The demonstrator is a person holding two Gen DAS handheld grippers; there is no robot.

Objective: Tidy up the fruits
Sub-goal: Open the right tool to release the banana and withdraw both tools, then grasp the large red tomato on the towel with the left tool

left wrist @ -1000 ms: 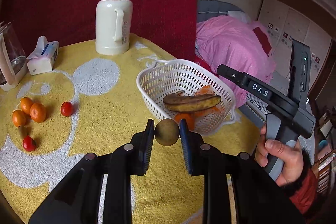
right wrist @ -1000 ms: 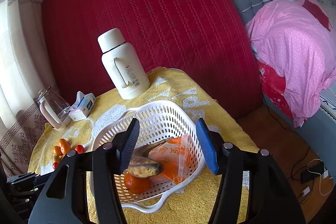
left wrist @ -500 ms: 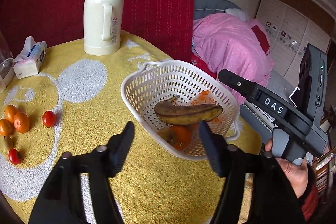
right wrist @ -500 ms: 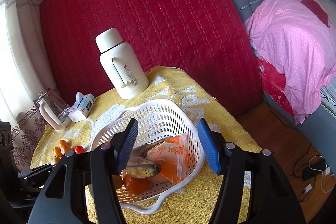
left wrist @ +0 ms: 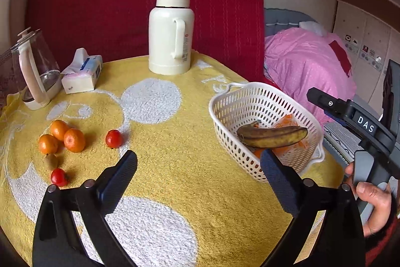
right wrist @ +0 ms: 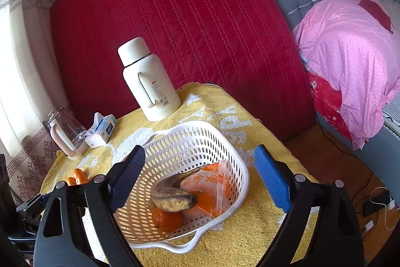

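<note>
Yellow towel cloth with white spots covers the counter (left wrist: 175, 167), and the fruits sit on it. The left claw (left wrist: 198, 168) is wide open and holds nothing. One second ago it held a small round brown fruit between its pads, up close to the basket; half a second ago it was already open with nothing in it. Now it has pulled back and turned to the left, so more of the counter shows. The white basket (left wrist: 250, 91) sits on the right side of the counter. Inside it lie a brown banana (left wrist: 272, 135), an orange (right wrist: 167, 219) under the banana, and a clear bag with orange print (right wrist: 212, 188). I cannot see the small brown fruit in the basket. Out on the cloth to the left are three oranges (left wrist: 61, 138) touching each other, two red tomatoes (left wrist: 113, 139) apart from each other, and a little brown fruit (left wrist: 50, 161) between the oranges and the lower tomato. The right claw (right wrist: 200, 175) hangs over the basket, wide open, with nothing in it, much as it was before. A white flask (left wrist: 171, 29), a tissue pack (left wrist: 82, 74) and a glass kettle (left wrist: 35, 69) stand at the back.
</note>
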